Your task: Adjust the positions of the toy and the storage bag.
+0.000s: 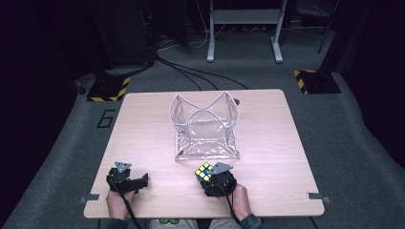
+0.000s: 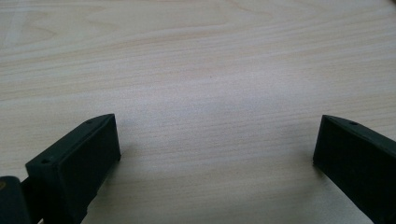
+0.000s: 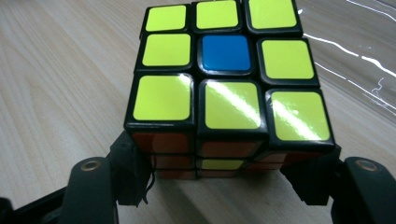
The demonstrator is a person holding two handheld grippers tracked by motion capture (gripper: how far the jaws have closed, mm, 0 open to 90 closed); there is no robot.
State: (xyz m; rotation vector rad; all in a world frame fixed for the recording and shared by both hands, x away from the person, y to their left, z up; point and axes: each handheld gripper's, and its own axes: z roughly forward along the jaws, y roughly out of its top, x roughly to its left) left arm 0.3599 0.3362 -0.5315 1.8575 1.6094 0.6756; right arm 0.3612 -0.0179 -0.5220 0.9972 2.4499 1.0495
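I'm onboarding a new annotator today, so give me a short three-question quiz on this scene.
1. What sits between the right gripper's jaws?
2. True or false: the left gripper holds something.
3. The centre sticker on the cube's yellow face is: A red, B blue, C white?

Key: 1. The puzzle cube, near the clear plastic bag. 2. False; its jaws stand open over bare table. 3. B.

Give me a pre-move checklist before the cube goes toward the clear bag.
1. Right gripper closed on the puzzle cube, a jaw at each side: ok.
2. Cube lifted off the table: cannot tell.
3. Clear bag standing with its mouth open upward: ok.
4. Bare table between cube and bag: ok.
5. Left gripper open, nothing between its jaws, off to the side: ok.
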